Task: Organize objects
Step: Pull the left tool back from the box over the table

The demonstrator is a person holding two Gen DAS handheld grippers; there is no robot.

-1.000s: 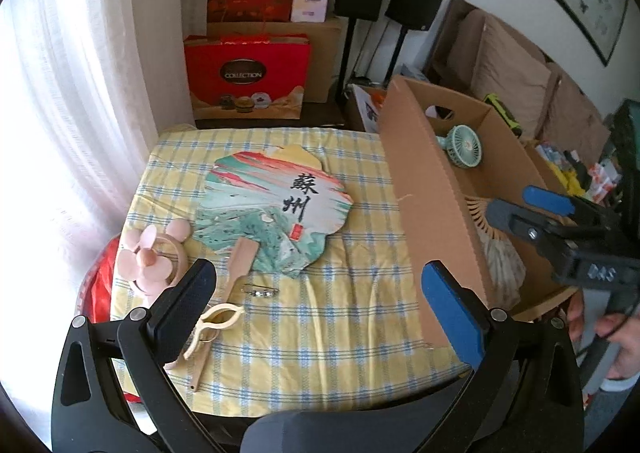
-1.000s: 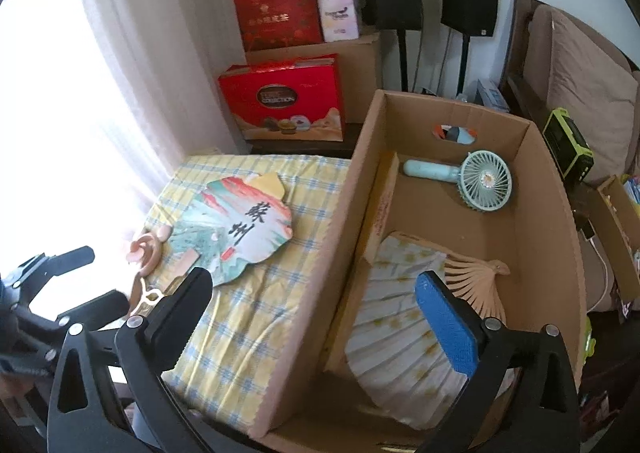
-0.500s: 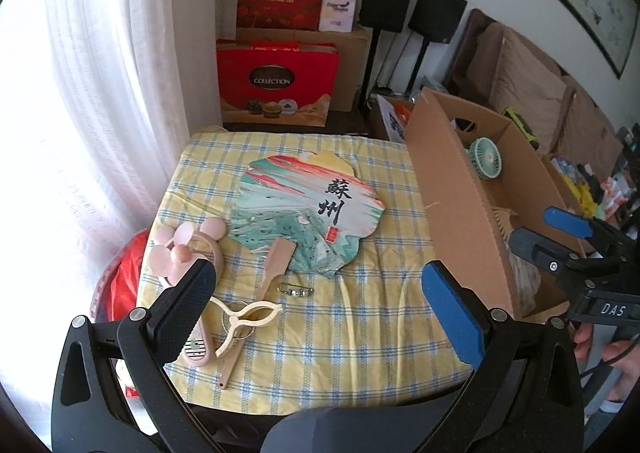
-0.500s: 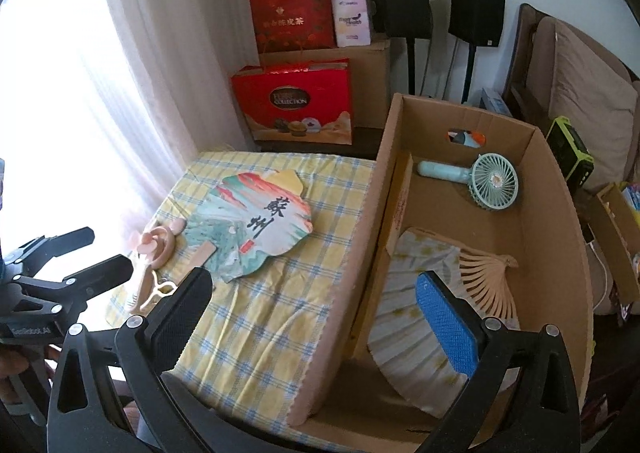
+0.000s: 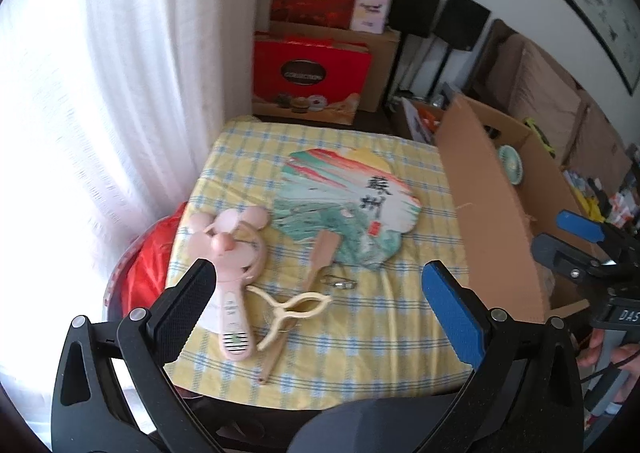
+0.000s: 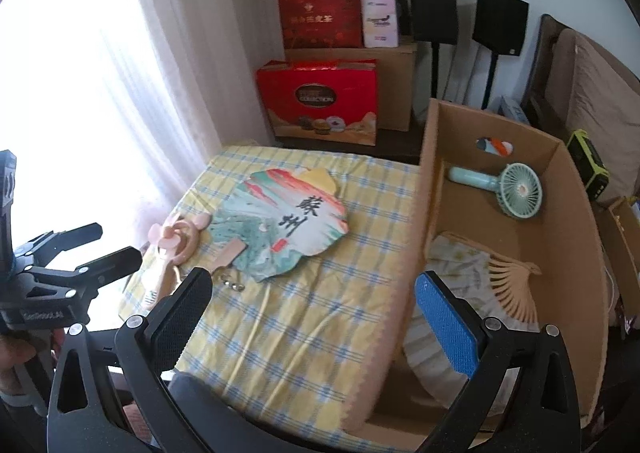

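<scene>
The painted paddle fan (image 5: 347, 209) bears the black characters 蘇州, the red gift box (image 5: 310, 75) reads "COLLECTION", and the right hand-held gripper (image 5: 576, 237) shows the letters "DAS".

Blown-out daylight through the curtain (image 5: 120, 93); fisheye edges, slight blur.

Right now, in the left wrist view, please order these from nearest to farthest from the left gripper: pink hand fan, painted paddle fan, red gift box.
From the left gripper:
1. Pink hand fan, near left on the tablecloth.
2. Painted paddle fan, mid-table.
3. Red gift box, beyond the table's far edge.
</scene>
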